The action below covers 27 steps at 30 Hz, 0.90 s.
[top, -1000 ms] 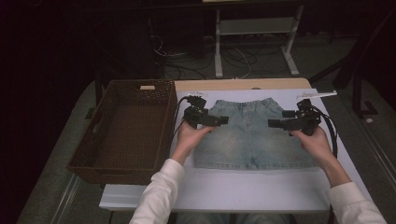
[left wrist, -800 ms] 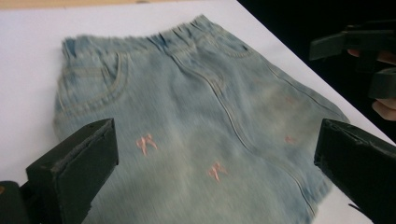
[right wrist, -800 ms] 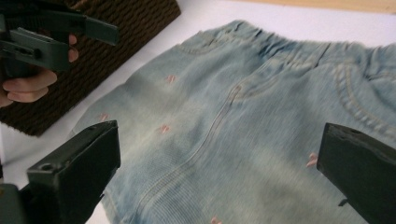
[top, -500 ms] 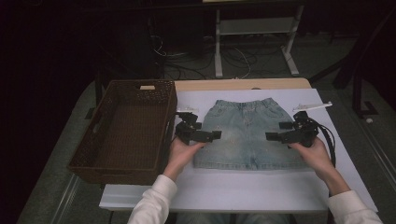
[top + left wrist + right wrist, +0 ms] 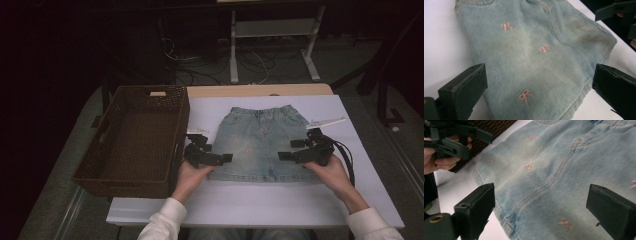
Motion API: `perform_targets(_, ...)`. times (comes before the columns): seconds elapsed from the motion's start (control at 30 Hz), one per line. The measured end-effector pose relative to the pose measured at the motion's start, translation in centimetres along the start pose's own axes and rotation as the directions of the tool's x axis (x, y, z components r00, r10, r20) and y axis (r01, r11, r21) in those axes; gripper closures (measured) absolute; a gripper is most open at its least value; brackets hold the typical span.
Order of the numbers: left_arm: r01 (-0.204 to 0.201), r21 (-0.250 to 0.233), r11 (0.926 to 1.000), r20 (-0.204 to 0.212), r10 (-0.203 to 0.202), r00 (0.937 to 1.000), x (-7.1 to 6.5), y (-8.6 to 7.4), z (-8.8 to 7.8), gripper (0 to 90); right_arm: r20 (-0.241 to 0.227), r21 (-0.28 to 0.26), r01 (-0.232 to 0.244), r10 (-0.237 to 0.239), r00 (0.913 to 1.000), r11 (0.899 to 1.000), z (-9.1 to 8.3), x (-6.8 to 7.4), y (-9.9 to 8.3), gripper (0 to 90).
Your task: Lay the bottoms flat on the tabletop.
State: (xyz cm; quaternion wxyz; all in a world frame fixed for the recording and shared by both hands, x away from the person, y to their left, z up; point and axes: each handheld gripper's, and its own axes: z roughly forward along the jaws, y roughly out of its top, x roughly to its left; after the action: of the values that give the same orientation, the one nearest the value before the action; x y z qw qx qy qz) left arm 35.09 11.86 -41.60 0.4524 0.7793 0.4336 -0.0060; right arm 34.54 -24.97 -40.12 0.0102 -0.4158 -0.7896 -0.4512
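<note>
Left gripper stood released, jaws wide apart over the lower left hem corner of the denim shorts, pads off the cloth. Right gripper was likewise unclenched at the lower right hem corner, its jaws having just been closing a little with denim below them but nothing pinched. Shorts lay flat on the white table between both tools, wicker basket just outside the left one.

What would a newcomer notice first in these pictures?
First, the pale denim skirt with small pink bows, lying flat in the middle of the white table. Then the two grippers, left and right, jaws open, at its lower corners. A brown basket stands left of the skirt.
</note>
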Motion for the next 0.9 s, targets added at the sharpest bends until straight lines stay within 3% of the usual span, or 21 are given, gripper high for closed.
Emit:
perform_targets(0.23,0.065,0.042,0.997,-0.04,-0.063,0.9972,0.0,-1.9,-0.5,0.3,-0.012,-0.006,-0.021,0.021,0.9997,1.0,-0.1,0.3,-0.9,10.5)
perform_targets(0.33,0.085,0.052,0.995,-0.074,-0.081,0.9939,-0.2,-2.7,-0.9,6.2,0.008,0.005,-0.021,0.021,0.9997,1.0,-0.4,0.3,-1.6,10.8)
perform_targets(0.43,0.111,0.064,0.9917,-0.122,-0.103,0.9872,-0.4,-3.2,-1.3,19.2,0.021,0.001,-0.036,0.036,0.9991,0.999,-0.8,0.1,-2.1,10.8)
perform_targets(0.63,0.163,0.11,0.9806,-0.143,-0.146,0.9789,-0.8,-4.1,-1.1,41.1,0.027,-0.029,-0.068,0.069,0.9973,0.997,-1.8,-0.1,-3.1,12.9)
perform_targets(0.73,0.196,0.11,0.9744,-0.151,-0.179,0.9723,-0.6,-4.6,-0.9,56.0,0.032,0.002,-0.043,0.043,0.9986,0.999,-0.6,0.5,-3.0,14.9)
perform_targets(0.9,0.2,0.112,0.9734,-0.123,-0.186,0.9747,-0.4,-4.8,-0.6,76.4,0.039,0.099,0.021,-0.024,0.999,0.995,2.8,1.3,-2.5,22.6)
